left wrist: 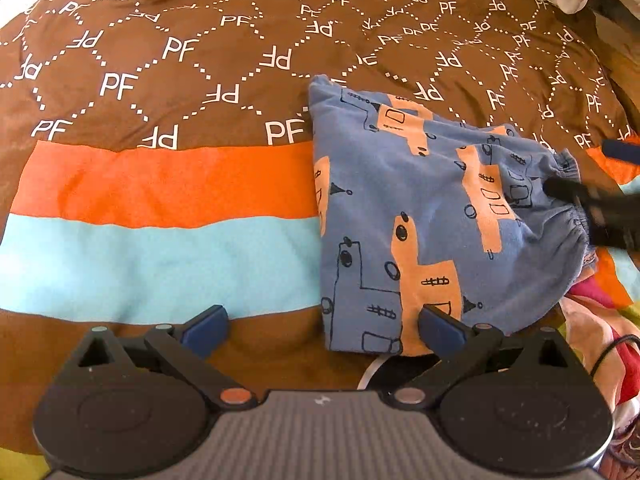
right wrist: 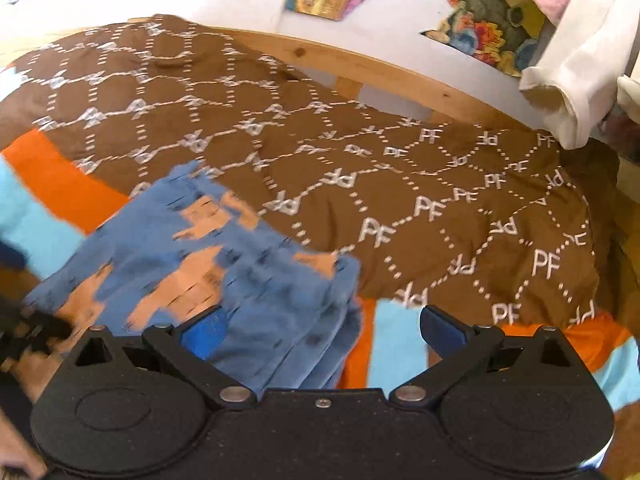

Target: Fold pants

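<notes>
Both tools stand with their jaws spread wide and nothing clamped between them. From the left wrist view, the left tool (left wrist: 322, 326) hovers low over the bed cover (left wrist: 160, 184), its left blue pad above the brown band and its right pad at the near edge of the pants (left wrist: 440, 216); whether that pad touches the cloth cannot be told. The pants, blue with orange building shapes and dark line drawings, lie folded into a compact stack ahead and to the right of this tool, spread across the turquoise, orange and brown stripes of the cover. Their gathered waistband points to the right, where the right tool (left wrist: 592, 184) reaches in as a dark blur, one finger over the elastic edge and the other above and apart from it.

From the right wrist view, the right tool (right wrist: 322, 328) has its left pad over the near corner of the pants (right wrist: 208, 272), which lie ahead and to the left, smeared by motion blur; its right pad sits over bare striped cover (right wrist: 460, 220). Farther off, a wooden bed rail (right wrist: 360, 64) borders the cover, with a white cloth (right wrist: 580, 80) hanging at the right and colourful pictures (right wrist: 488, 20) on the wall behind.
</notes>
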A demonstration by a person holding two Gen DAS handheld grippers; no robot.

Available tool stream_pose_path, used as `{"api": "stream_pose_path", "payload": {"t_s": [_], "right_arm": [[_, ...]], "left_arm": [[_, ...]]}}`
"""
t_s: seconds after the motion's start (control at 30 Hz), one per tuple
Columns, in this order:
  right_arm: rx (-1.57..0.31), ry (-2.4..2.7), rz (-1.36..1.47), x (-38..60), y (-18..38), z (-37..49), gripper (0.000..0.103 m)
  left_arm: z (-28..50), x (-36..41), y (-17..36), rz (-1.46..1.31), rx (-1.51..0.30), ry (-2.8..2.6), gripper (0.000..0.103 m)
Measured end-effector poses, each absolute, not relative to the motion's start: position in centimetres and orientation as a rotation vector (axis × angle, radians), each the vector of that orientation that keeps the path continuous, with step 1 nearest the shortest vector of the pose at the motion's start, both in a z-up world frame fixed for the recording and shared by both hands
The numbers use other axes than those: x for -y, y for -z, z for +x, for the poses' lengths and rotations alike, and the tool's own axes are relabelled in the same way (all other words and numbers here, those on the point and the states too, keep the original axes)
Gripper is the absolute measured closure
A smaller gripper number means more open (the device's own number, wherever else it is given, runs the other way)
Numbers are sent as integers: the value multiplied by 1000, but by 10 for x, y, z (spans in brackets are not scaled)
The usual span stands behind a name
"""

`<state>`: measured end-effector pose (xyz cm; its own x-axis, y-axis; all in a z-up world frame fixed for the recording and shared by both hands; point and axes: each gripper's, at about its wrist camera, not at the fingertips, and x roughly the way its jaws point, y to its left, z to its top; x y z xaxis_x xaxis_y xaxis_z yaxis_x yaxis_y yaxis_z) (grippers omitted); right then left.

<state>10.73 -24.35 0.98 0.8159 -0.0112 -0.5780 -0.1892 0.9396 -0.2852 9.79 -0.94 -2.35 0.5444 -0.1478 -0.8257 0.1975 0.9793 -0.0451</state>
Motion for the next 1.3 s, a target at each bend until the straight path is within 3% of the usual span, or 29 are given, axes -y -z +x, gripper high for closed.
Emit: {"api": "stream_pose_path", "payload": {"t_s": [0.27, 0.53, 0.83, 1.1, 1.3], "right_arm": [[-715, -61, -334, 259, 14, 170, 1], [-740, -191, -26, 299, -3, 170, 1], [-787, -329, 287, 330, 9, 172, 1], [-783, -522, 470, 348, 28, 199, 1], [-830, -666, 438, 342, 30, 200, 1]], "left_arm": [[95, 10, 26, 62, -944, 204, 0], [101, 3, 15, 12, -997, 213, 0], [102, -8, 7, -78, -741, 334, 0], [135, -21, 37, -350, -748, 445, 0], [143, -31, 46, -452, -779, 536, 0]]}}
